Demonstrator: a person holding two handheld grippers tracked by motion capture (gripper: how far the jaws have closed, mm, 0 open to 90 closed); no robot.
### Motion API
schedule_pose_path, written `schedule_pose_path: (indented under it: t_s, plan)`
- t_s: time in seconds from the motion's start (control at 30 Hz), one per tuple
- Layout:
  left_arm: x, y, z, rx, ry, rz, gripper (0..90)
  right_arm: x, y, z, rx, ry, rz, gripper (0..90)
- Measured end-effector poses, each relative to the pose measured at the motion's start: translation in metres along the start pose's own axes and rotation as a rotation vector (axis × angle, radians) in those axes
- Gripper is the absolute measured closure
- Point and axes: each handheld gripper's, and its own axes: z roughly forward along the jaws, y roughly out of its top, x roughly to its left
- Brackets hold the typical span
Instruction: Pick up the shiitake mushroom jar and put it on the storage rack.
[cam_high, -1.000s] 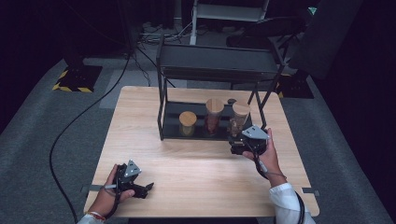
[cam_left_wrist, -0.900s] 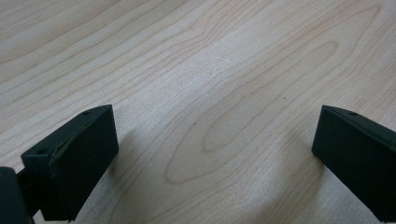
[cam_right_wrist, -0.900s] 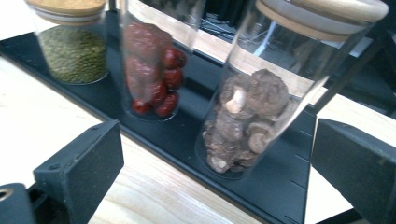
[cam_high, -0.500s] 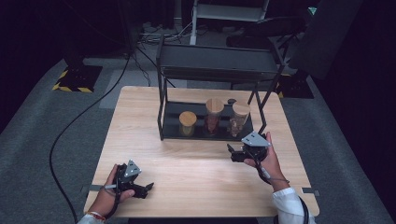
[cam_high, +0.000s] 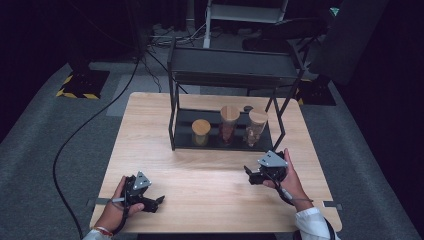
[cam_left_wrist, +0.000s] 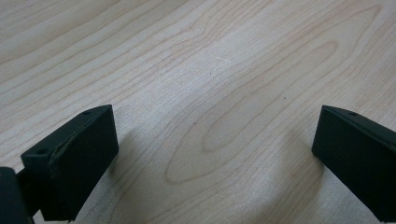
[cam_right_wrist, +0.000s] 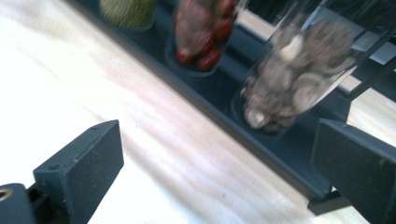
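Black jaws of the right gripper (cam_high: 256, 176) are spread wide and empty, just before the rack (cam_high: 225, 142). The glass jar (cam_high: 255, 127) nearest it, on the lower shelf, is judged fragile and slippery; its body should be gripped below the lid.

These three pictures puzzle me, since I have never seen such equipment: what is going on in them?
A person at a wooden table holds a hand-held grasping tool in each hand: the left tool and the right tool. One picture looks down from above; the other two come from cameras riding on each tool, showing its black jaws spread apart. Both tools hold nothing. On the table stands a black rack with three jars: the green-filled jar, the red-filled jar and the brown-filled jar.
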Motion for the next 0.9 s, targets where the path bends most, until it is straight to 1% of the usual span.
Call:
schedule_pose_path:
  t_s: [0.17, 0.4, 0.6, 0.77, 0.83, 0.9]
  plan:
    - [0.000, 0.000, 0.000, 0.000, 0.000, 0.000, 0.0, 0.001, -0.005, -0.003, 0.008, 0.005, 0.008, 2.3]
    - [0.000, 0.000, 0.000, 0.000, 0.000, 0.000, 0.0, 0.001, -0.013, -0.005, 0.058, 0.024, -0.027, 2.3]
    - [0.000, 0.000, 0.000, 0.000, 0.000, -0.001, 0.0, -0.001, -0.021, -0.008, 0.096, 0.044, -0.038, 2.3]
    - [0.000, 0.000, 0.000, 0.000, -0.002, 0.001, 0.0, -0.007, -0.028, -0.011, 0.126, 0.063, -0.034, 2.3]
    - [0.000, 0.000, 0.000, 0.000, -0.002, 0.001, 0.0, -0.009, -0.033, -0.014, 0.131, 0.070, -0.025, 2.3]
    - [0.001, 0.000, 0.000, 0.000, -0.003, 0.002, 0.0, -0.011, -0.036, -0.017, 0.142, 0.068, -0.021, 2.3]
